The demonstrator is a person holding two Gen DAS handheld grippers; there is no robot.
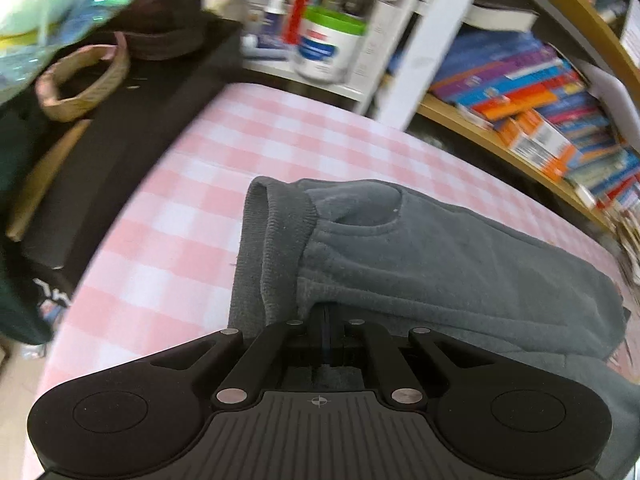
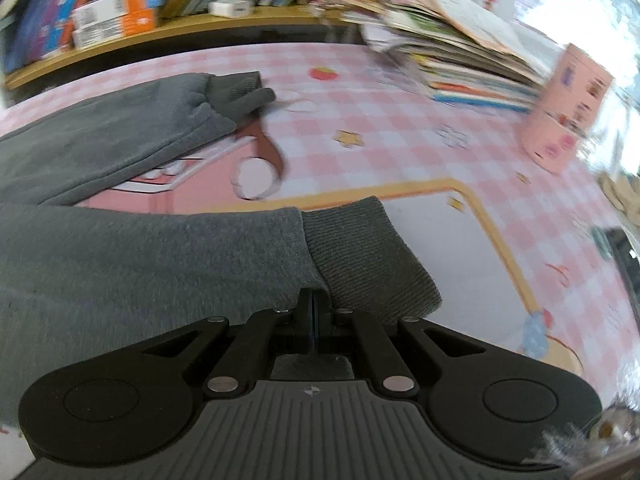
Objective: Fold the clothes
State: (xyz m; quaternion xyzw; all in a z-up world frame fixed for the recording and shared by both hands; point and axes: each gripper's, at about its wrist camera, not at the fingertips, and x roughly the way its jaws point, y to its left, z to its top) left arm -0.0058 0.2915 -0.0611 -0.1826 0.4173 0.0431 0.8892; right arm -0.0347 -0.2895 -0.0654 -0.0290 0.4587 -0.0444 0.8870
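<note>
Grey sweatpants lie across a pink checked tablecloth. In the left wrist view my left gripper is shut on the cloth just below the ribbed waistband, which stands up in front of it. In the right wrist view my right gripper is shut on the near leg of the sweatpants right beside its ribbed cuff. The far leg's cuff lies flat farther back on the tablecloth.
A woven basket and dark clothing sit at the table's left end. Shelves of books and a white tub run behind. A stack of books and a pink box stand at the far right.
</note>
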